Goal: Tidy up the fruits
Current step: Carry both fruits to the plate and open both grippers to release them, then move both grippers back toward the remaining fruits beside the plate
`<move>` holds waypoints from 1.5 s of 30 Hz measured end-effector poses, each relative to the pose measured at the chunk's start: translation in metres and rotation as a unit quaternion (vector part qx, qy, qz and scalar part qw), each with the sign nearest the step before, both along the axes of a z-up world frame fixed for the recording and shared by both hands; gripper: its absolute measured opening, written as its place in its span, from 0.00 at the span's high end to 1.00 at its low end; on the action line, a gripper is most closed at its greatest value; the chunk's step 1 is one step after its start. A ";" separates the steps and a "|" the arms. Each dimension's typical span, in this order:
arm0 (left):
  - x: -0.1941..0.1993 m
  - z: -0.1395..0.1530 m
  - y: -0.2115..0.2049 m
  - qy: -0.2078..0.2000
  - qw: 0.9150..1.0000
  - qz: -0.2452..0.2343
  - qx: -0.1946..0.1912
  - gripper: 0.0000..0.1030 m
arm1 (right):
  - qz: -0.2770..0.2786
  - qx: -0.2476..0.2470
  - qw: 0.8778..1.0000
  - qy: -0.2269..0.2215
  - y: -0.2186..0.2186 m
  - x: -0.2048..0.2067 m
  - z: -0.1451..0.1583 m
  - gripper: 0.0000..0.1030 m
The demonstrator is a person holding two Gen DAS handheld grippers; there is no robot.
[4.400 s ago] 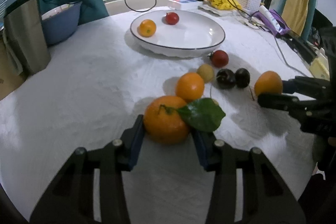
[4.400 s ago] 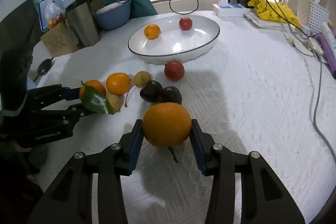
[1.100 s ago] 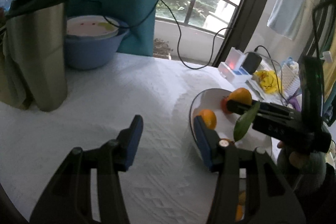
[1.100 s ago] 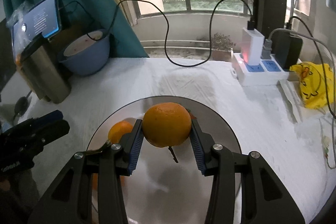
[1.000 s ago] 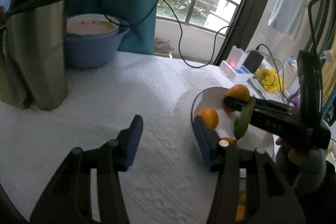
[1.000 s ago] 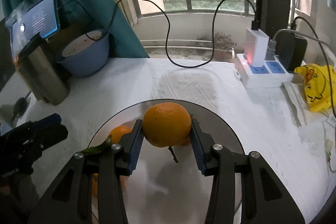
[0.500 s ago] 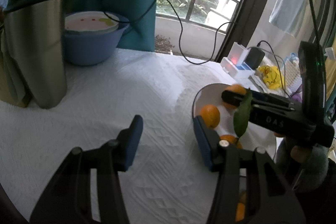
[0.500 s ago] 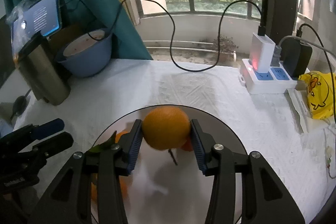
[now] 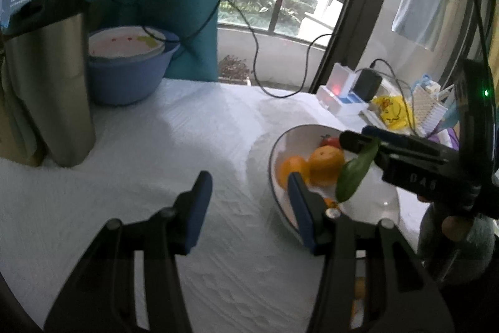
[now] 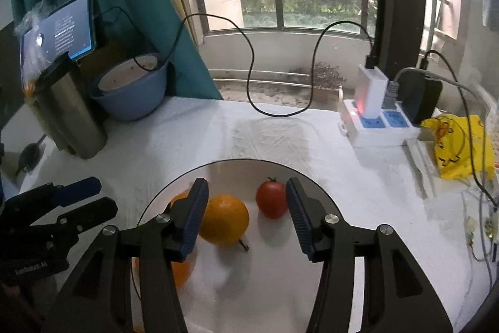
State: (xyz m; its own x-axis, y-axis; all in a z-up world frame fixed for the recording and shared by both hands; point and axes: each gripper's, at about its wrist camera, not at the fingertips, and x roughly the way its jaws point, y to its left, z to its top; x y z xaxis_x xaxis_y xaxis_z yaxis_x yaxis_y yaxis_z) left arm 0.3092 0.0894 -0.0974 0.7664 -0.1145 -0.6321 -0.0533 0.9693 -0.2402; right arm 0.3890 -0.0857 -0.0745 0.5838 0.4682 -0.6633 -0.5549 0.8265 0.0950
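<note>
Glossy white plate (image 10: 324, 192); brushed metal flask (image 9: 50, 83); textured white tablecloth (image 9: 156, 152).

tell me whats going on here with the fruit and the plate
A person with a tool in each hand is moving fruit onto a white plate. The right tool has just been opening and has let go of an orange, which now lies on the plate beside a tomato. The left tool hangs open and empty over the tablecloth beside the plate.
</note>
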 end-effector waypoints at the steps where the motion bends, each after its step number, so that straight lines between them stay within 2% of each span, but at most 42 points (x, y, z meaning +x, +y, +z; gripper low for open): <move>1: -0.001 0.001 -0.001 -0.001 1.000 -0.002 0.000 0.49 | -0.002 0.000 1.000 -0.001 -0.002 -0.002 0.002 0.47; 8: -0.023 0.015 -0.016 -0.014 1.000 -0.019 0.001 0.49 | -0.024 0.003 1.000 -0.010 -0.028 -0.025 0.013 0.47; 24: -0.069 0.026 -0.044 -0.021 0.999 -0.041 0.009 0.49 | -0.043 0.021 0.999 -0.013 -0.072 -0.084 0.024 0.47; 33: -0.087 0.018 -0.057 -0.009 0.999 -0.048 0.012 0.49 | -0.037 0.038 0.999 0.000 -0.081 -0.111 0.015 0.47; 45: -0.101 -0.010 -0.075 0.030 0.998 -0.060 0.014 0.49 | -0.001 0.041 0.998 0.046 -0.080 -0.136 -0.022 0.48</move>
State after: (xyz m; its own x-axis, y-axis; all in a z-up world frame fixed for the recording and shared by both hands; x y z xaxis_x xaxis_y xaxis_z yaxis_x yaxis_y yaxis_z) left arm 0.2079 0.0140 -0.1070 0.7088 -0.1836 -0.6811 0.0493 0.9761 -0.2118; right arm 0.2533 -0.1657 -0.0962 0.5231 0.5219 -0.6737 -0.5394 0.8148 0.2124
